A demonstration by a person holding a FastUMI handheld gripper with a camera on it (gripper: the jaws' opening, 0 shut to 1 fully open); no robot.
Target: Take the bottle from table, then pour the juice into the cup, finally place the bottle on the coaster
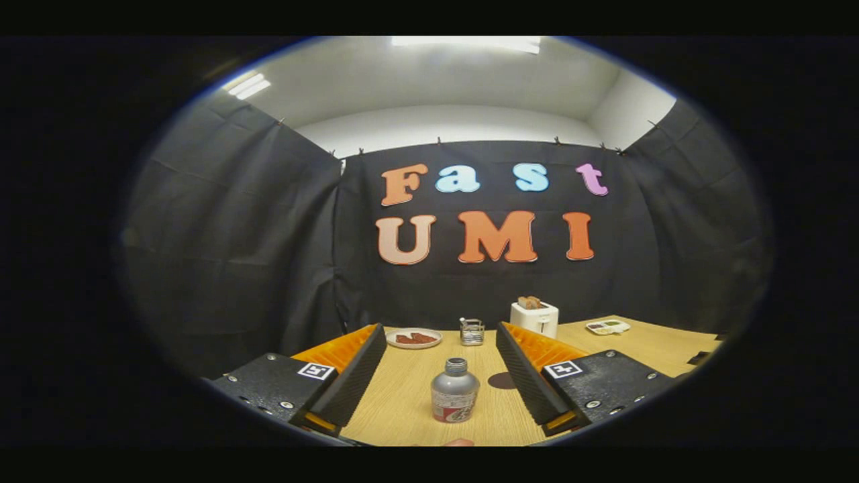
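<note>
A small grey bottle with a red and white label stands upright on the wooden table, between my two fingers and a little nearer the right one. My gripper is open wide, and neither finger touches the bottle. A dark round coaster lies on the table just beyond the bottle, partly hidden by the right finger. A glass cup with a wire holder stands farther back, beyond the fingertips.
A white plate with brown food sits at the back left of the cup. A white toaster with toast stands at the back right. A small tray lies farther right. Black cloth walls close the booth.
</note>
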